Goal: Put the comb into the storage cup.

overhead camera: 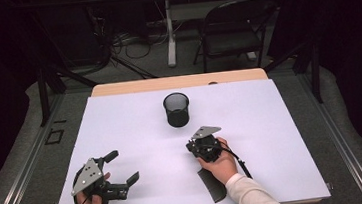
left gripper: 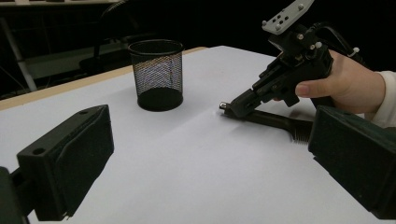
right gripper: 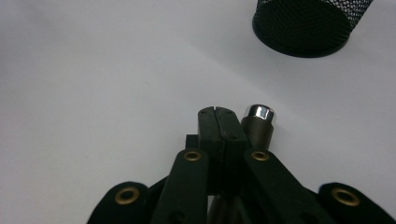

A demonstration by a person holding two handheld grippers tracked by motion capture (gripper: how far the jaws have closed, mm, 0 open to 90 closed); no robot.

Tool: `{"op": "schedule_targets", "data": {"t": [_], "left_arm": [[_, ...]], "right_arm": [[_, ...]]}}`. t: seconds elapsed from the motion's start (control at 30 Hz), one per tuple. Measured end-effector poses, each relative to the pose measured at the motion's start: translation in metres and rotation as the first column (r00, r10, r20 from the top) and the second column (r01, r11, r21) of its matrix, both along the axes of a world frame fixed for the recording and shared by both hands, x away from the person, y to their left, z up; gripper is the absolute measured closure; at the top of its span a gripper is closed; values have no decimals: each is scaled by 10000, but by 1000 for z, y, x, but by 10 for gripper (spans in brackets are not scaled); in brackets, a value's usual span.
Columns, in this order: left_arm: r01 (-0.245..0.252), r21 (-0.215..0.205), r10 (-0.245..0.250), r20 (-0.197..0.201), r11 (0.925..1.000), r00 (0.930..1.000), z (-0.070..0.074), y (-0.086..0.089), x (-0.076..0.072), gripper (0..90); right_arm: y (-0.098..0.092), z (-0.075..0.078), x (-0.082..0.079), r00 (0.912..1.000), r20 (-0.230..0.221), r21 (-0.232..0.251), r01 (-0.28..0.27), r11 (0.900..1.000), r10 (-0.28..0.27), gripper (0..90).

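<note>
Black mesh cup [overhead camera: 176,109] upper centre on white worktop [overhead camera: 283,137], right hand-held gripper [right gripper: 218,122] jaws closed together beside silver-tipped dark pen [right gripper: 258,123], gripping nothing visible, left hand-held gripper [overhead camera: 125,167] lower left, jaws wide apart, empty.

No text, label, brand, number or sign can be read in any of the views. The black mesh cup [overhead camera: 176,109], at about twelve o'clock from the right gripper [overhead camera: 199,149], carries no lettering. The white surface [overhead camera: 121,128] is plain and unmarked. The grey plate on the left gripper [overhead camera: 124,173] has only holes. The dark object [right gripper: 258,125] beside the shut fingers may bear small print, but it is too dim to tell.
</note>
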State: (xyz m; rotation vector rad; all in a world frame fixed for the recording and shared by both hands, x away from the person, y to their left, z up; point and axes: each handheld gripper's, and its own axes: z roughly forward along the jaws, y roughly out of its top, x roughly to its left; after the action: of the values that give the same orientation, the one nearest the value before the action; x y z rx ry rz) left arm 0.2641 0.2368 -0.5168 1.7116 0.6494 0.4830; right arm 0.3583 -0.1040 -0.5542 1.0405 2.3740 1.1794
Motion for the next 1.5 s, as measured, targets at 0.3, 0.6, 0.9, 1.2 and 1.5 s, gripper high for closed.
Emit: {"op": "schedule_targets", "data": {"t": [0.3,0.6,0.9,1.2,1.5], "left_arm": [[9,14,-9,-13,10000,10000,0,0,0,5],[4,8,-4,-12,10000,10000,0,0,0,5],[-2,9,2,-13,10000,10000,0,0,0,5],[-2,14,2,-5,10000,10000,0,0,0,5],[8,-18,-8,13,10000,10000,0,0,0,5]], "right_arm": [[-6,-2,4,9998,-89,-275,169,9995,-171,900],[-13,-3,7,9989,-199,-419,411,9983,-420,900],[-20,-3,9,9974,-264,-404,657,9970,-668,900],[-29,-3,9,9949,-422,-347,901,9953,-916,900],[-39,-3,7,9926,-492,-416,1091,9932,-1111,900]]}}
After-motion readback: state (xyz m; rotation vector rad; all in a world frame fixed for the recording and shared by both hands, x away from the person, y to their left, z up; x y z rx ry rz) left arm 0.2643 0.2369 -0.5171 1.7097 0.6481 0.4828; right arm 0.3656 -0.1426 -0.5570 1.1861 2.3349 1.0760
